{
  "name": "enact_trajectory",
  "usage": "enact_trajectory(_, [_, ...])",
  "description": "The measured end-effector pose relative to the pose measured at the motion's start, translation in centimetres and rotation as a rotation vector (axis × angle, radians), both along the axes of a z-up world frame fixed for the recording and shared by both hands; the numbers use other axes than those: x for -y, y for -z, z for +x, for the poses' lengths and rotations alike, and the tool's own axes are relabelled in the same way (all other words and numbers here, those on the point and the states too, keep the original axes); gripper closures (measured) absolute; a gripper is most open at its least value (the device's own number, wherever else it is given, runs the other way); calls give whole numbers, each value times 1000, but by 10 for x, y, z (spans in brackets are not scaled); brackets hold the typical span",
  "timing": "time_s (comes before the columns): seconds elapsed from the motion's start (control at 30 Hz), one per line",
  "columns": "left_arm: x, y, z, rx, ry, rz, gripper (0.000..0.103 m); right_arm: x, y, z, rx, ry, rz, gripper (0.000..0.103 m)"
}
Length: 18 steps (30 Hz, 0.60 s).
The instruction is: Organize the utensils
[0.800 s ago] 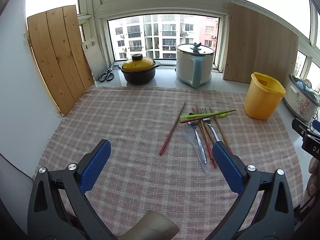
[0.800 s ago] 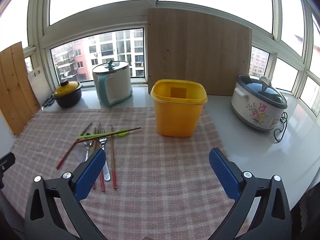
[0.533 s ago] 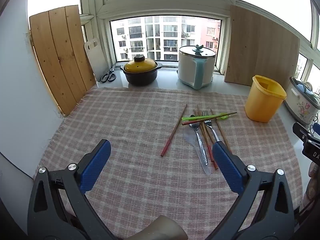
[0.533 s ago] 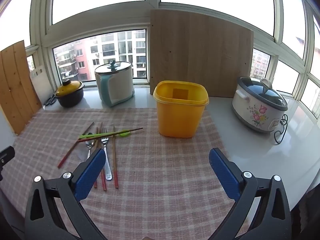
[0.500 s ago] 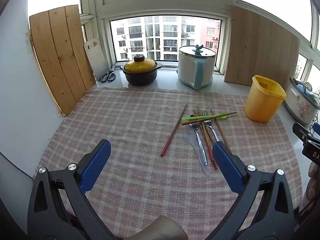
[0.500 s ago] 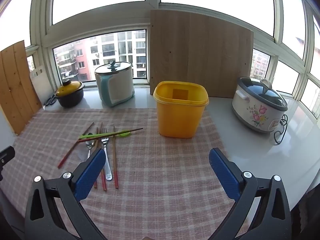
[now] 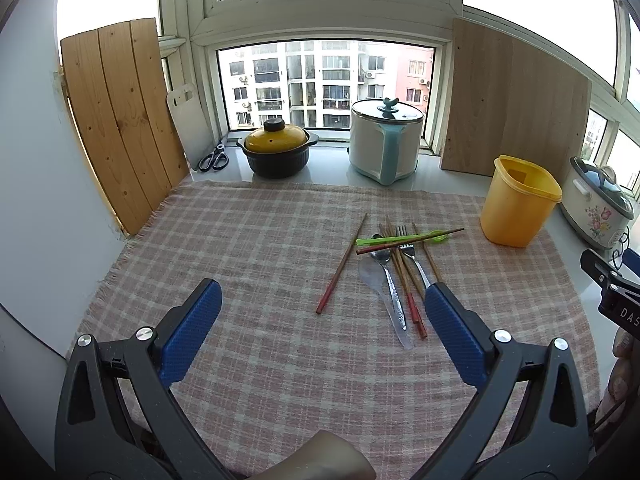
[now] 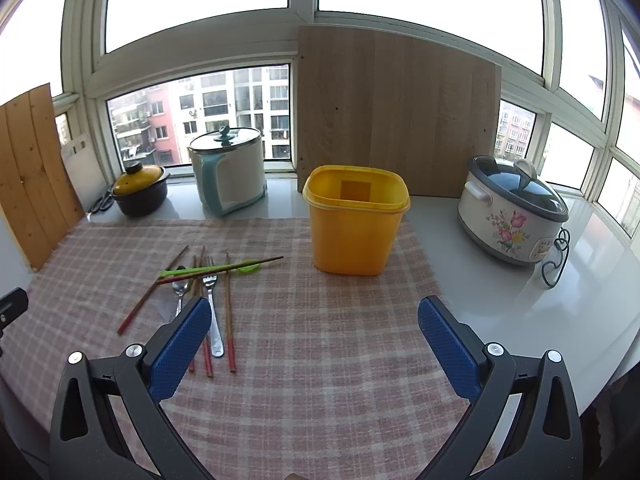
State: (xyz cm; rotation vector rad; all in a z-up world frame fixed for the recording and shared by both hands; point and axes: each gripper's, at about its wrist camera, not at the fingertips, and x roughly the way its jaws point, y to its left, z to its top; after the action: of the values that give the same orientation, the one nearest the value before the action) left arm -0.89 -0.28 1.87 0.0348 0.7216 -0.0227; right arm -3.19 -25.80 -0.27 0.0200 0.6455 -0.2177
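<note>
Left claw (image 7: 322, 322): jaws spread wide, nothing between blue pads (image 7: 192, 332), held level above the table. Right claw (image 8: 314, 340): same, wide apart, empty, pads (image 8: 448, 346) pointing forward.

Yellow bin (image 8: 356, 220), pink-checked cloth (image 8: 320, 340), perhaps clear spoon (image 7: 380, 292).

surface: we've got a pale glossy counter (image 8: 520, 312) running along the windows
cover: a pink checked cloth (image 7: 256, 264) lies over most of it, fringe on the left edge
on the cloth: loose pile of utensils (image 7: 394, 262) (chopsticks, fork, spoons), and a yellow bin (image 8: 356, 220) just right of them
on bare counter, back: black pot with yellow lid (image 7: 278, 152), white-and-teal cooker (image 7: 384, 140), scissors (image 7: 214, 157)
on bare counter, right: floral rice cooker (image 8: 512, 212)
leaning at the back: wooden boards, standing on the counter
</note>
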Motion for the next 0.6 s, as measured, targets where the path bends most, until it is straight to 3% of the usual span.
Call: enact_trajectory(0.6, [-1, -2, -4, 7, 3, -6, 0, 1, 2, 0, -7, -5, 12, 1])
